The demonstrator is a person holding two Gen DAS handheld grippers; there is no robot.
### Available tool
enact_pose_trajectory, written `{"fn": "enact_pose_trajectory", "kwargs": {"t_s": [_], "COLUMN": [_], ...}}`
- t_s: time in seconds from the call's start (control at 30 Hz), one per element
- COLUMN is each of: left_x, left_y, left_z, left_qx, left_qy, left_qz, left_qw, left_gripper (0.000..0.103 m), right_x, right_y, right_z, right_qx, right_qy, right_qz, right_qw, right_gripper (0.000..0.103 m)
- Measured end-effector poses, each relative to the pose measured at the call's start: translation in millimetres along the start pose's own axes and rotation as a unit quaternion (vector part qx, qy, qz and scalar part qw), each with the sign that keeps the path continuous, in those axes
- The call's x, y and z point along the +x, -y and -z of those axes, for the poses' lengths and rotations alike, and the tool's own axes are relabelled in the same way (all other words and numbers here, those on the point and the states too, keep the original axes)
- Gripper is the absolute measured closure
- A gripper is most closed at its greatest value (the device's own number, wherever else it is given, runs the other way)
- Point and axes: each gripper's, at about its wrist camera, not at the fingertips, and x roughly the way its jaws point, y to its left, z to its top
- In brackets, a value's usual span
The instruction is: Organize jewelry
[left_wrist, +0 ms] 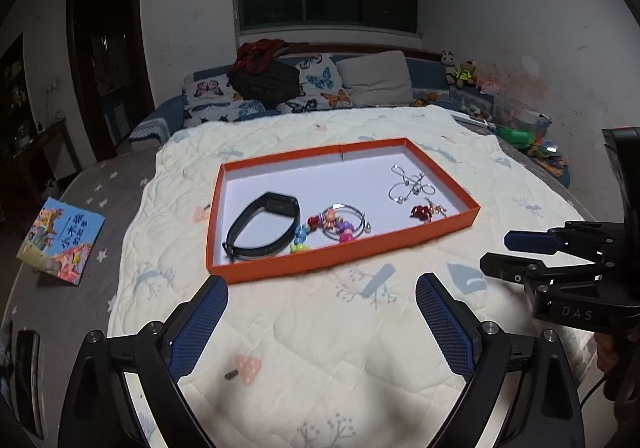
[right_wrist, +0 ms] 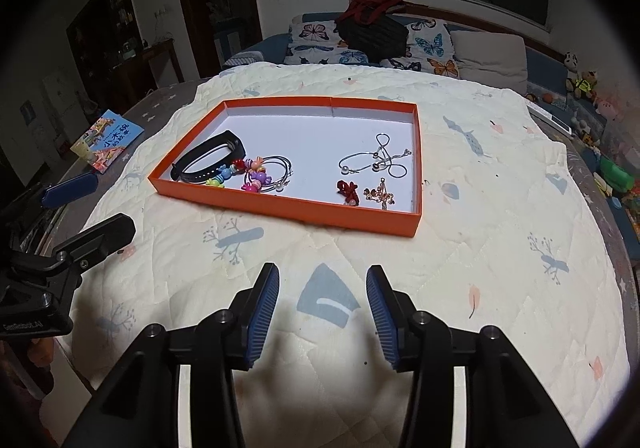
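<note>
On the quilted bed cover (right_wrist: 460,248), toward its middle, your orange tray (right_wrist: 280,208) already carries all the jewelry you can see: the black wristband (right_wrist: 208,158) and the bright beaded bracelet (right_wrist: 256,174) lie crowded and touching near the tray's left end, the silver chain (right_wrist: 380,162) sits alone further right, and the red charm (right_wrist: 347,190) and the gold-toned piece (right_wrist: 380,194) lie just beside each other against the tray's near wall. Nothing is sorted apart on the left end, which is probably why you keep both tools hovering short of the tray's near edge. Your left tongs (left_wrist: 322,302) stand wide apart with nothing between them, so they are ready for the broad wristband. Your right tongs (right_wrist: 322,294) stand partly apart, also empty, a narrower gap that would suit the small charm or chain. Both point down at the cover, well apart from the tray. A picture book (left_wrist: 60,240) lies off the cover's left edge, out of play.
</note>
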Motion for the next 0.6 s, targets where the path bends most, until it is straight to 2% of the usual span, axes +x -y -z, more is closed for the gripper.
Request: {"fn": "enact_pose_trajectory", "kwargs": {"t_s": [0.27, 0.6], "left_x": [-1.5, 1.3], "left_y": [-10.3, -24.5], "left_z": [8.9, 19.9], "left_qx": [-0.027, -0.053], "left_qy": [-0.012, -0.025], "left_qz": [-0.006, -0.033], "left_qw": [0.9995, 0.9977], "left_gripper": [0.001, 0.001], "right_x": [-2.1, -4.5], "right_y": [-1.4, -2.1], "right_z": [6.9, 10.9], "right_qx": [0.009, 0.007], "right_qy": [-0.006, -0.006], "right_qz": [0.002, 0.014], "right_qw": [1.000, 1.000], "right_gripper": [0.053, 0.053]}}
